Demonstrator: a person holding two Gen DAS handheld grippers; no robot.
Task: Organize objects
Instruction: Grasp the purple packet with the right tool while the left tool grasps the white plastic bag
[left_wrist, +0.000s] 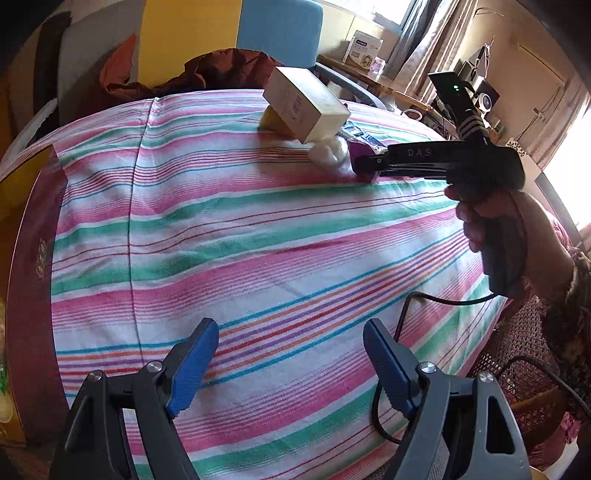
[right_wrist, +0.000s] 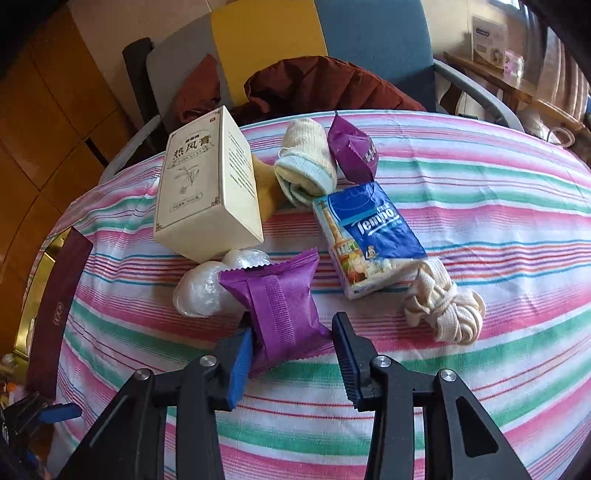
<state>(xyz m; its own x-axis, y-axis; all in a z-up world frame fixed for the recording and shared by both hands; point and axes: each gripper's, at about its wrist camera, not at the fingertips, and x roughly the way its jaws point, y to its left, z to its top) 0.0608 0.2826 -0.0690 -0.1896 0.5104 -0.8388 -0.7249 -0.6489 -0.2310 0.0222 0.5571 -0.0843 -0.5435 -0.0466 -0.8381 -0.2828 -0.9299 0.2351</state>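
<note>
right claw (right_wrist: 291, 354): jaws drawn in around the near purple packet (right_wrist: 282, 301); the left pad touches the packet's side, the right pad seems just clear of it, so a firm hold cannot be told
left claw (left_wrist: 290, 365): jaws wide apart, nothing between them, hanging over bare striped cloth (left_wrist: 221, 229) near the front edge of the desk
near purple packet: lies on the cloth toward the front of the cluster, resting against a clear plastic-wrapped bundle (right_wrist: 201, 291)
cream box (right_wrist: 207, 192): stands tilted at the back left of the cluster, leaning over the plastic bundle
tissue pack (right_wrist: 369, 236): lies flat just right of the purple packet, its near end touching a knotted cream strap (right_wrist: 443, 306)
back of cluster: a rolled sock (right_wrist: 308, 166) and a second purple packet (right_wrist: 352, 151) lie near the far edge
step, as judged: gripping the first item to sort it
risk 1: the wrapper is soft and crinkly; a pinch on its sealed edge alone may slip out on lifting
risk 2: pulling the packet away may drag the plastic bundle with it, and the tilted box could topple
risk 3: the loose cloth could bunch under a low claw and shift the whole pile
</note>
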